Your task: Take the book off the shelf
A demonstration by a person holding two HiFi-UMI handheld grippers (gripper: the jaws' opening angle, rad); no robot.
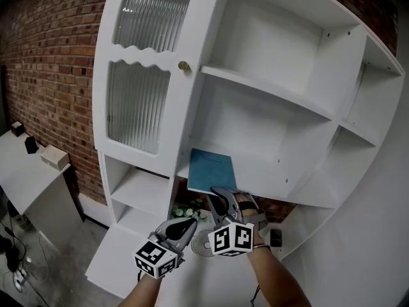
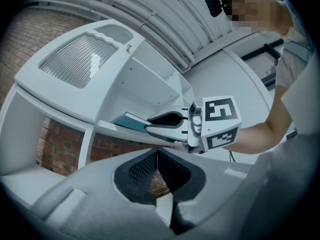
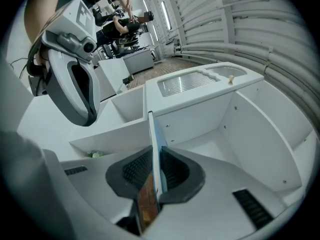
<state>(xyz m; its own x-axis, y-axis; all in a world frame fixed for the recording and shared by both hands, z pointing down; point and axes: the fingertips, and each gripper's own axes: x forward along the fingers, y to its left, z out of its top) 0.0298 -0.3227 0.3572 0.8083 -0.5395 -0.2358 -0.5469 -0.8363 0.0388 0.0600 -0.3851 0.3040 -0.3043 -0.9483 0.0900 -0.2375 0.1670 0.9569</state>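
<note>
Book (image 3: 151, 134) edge-on within the right gripper (image 3: 156, 158)

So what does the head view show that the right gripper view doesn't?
Only the head view: the brick wall, a side table, the book's blue cover and the marker cube on the right tool.
Only the right gripper view: the book's thin edge clamped between that tool's pads, and people far behind.
Both: the white shelf unit, its ribbed glass door, the book and the left tool.
</note>
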